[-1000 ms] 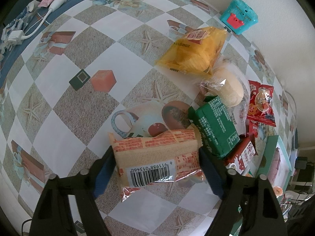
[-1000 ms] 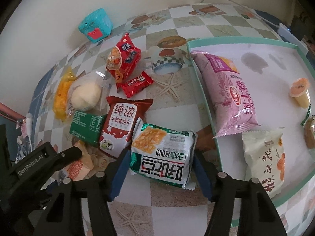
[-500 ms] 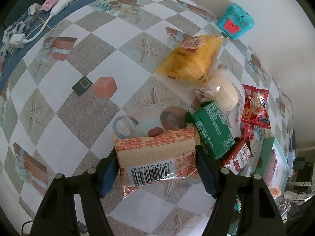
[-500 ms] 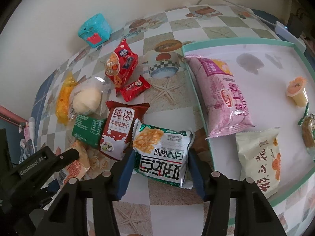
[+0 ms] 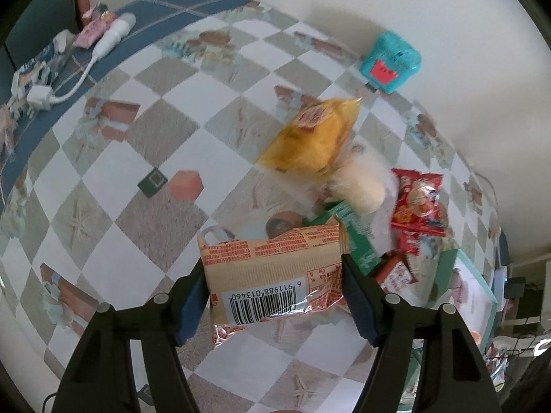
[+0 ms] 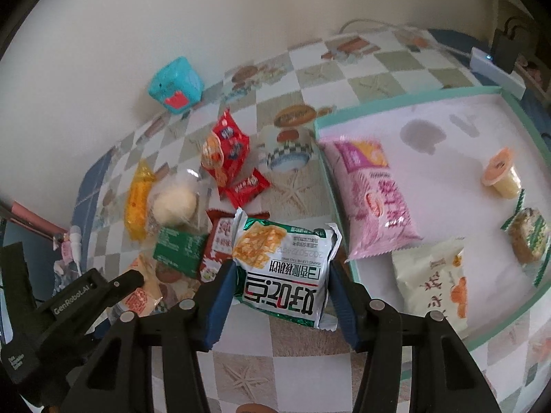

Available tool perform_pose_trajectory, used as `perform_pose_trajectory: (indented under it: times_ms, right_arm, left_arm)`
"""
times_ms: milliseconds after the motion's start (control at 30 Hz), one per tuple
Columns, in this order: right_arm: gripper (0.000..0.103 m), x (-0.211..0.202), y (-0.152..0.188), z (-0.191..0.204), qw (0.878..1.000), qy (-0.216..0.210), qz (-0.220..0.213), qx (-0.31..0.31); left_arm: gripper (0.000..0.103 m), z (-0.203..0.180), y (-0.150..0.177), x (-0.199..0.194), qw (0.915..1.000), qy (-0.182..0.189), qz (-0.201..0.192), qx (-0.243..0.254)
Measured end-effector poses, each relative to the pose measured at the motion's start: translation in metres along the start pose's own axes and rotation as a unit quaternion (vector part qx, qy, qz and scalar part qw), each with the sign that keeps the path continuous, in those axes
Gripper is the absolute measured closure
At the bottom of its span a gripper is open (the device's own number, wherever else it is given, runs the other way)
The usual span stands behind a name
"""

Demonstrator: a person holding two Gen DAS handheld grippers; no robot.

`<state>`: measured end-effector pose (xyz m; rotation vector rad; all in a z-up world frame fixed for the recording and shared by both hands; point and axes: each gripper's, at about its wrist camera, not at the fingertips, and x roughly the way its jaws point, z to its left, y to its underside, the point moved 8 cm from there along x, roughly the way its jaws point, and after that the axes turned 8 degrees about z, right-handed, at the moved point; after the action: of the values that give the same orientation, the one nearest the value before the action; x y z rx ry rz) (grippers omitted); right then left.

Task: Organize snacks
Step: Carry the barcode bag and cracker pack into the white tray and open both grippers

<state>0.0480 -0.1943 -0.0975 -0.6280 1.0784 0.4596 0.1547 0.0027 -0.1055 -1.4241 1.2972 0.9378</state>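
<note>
Both tongs pointing steeply down over the counter (image 5: 103, 213), left tongs (image 5: 273, 287) clamping an orange packet (image 5: 272, 268) showing barcode 6911988013460, right tongs (image 6: 280, 296) clamping a green-white packet (image 6: 282, 268) beside the tray (image 6: 406, 98), "GenRobot.AI" printed on the left tool.

Tan snack pack (image 5: 272, 272), green-white snack pack (image 6: 286, 268), both lifted

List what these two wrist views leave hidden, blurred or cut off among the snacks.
- Yellow bag, left wrist: motion-blurred, label unreadable.
- Green packet, left wrist: partly behind the tan packet.
- Red milk-biscuit packet, right wrist: mostly covered by the green-and-white packet.
- Tray, right wrist: its right side cut off by the frame edge.
</note>
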Motion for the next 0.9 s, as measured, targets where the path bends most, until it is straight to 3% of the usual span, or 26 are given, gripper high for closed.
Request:
perform_pose_trajectory:
  times_ms: [300,533,733,900]
  right_arm:
    - [0.046,-0.036,-0.037,-0.027,0.997,0.032,-0.057,0.039]
    - [0.046,-0.058,-0.066,-0.079,0.99,0.065,-0.081,0.096]
    - [0.046,-0.074,-0.081,-0.131,0.981,0.078,-0.097,0.148]
    - [0.046,-0.083,-0.084,-0.186,0.969,0.11,-0.109,0.194]
  left_arm:
    - [0.03,-0.071,-0.001,-0.025,0.9963,0.019,-0.037,0.075]
    - [0.03,-0.138,0.01,-0.024,0.9879,0.025,-0.044,0.147]
    - [0.03,-0.19,0.03,-0.018,0.9776,0.033,-0.043,0.203]
    - [0.03,-0.237,0.053,-0.013,0.9642,0.045,-0.041,0.258]
